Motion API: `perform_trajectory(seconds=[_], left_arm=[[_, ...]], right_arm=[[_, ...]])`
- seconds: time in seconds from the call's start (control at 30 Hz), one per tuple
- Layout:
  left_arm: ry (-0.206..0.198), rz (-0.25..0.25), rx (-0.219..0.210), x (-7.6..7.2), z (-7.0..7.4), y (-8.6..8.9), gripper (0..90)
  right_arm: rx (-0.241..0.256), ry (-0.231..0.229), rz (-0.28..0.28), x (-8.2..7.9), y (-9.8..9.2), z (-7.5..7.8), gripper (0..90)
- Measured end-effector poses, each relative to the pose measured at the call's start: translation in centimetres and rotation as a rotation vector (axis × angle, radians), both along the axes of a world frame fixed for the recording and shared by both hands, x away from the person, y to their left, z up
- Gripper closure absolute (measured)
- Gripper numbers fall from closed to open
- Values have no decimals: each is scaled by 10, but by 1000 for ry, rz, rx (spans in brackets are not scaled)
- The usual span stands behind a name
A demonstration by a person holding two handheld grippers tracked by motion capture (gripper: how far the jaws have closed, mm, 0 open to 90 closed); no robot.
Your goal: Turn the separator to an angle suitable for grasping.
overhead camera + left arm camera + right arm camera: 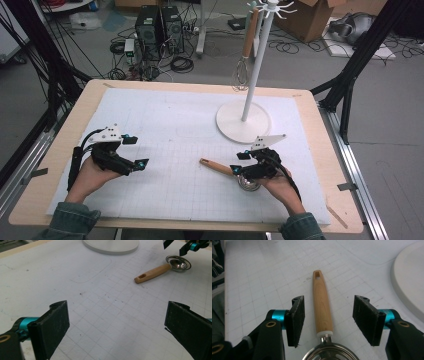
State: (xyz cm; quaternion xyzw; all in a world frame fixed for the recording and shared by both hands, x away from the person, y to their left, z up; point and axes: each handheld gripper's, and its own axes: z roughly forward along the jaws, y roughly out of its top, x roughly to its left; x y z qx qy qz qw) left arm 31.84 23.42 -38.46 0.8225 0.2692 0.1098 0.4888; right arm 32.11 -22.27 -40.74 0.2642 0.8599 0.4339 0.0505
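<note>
strainer point(322, 302) lies flat and empty between right gripper point(328, 320) fingers.

Even, soft overhead light brightens the white mat point(165, 125), with faint shadows under the right gripper point(328, 320). Just behind its jaws, the strainer's metal bowl point(329, 353) glints. The high view is slightly soft; nearest jaw edges blur a little.
</note>
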Motion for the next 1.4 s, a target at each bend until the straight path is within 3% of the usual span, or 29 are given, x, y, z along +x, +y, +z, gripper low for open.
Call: perform_trajectory(seconds=[0.57,1.13,1.4], left_arm=[[10,-7,4,0,-1,-3,62],[10,-12,4,0,-2,-4,62],[14,-13,3,1,-2,-5,62]], right_arm=[[-121,51,53,5,18,-19,544],[-203,32,91,5,29,-25,624],[-243,-9,101,3,33,-26,659]])
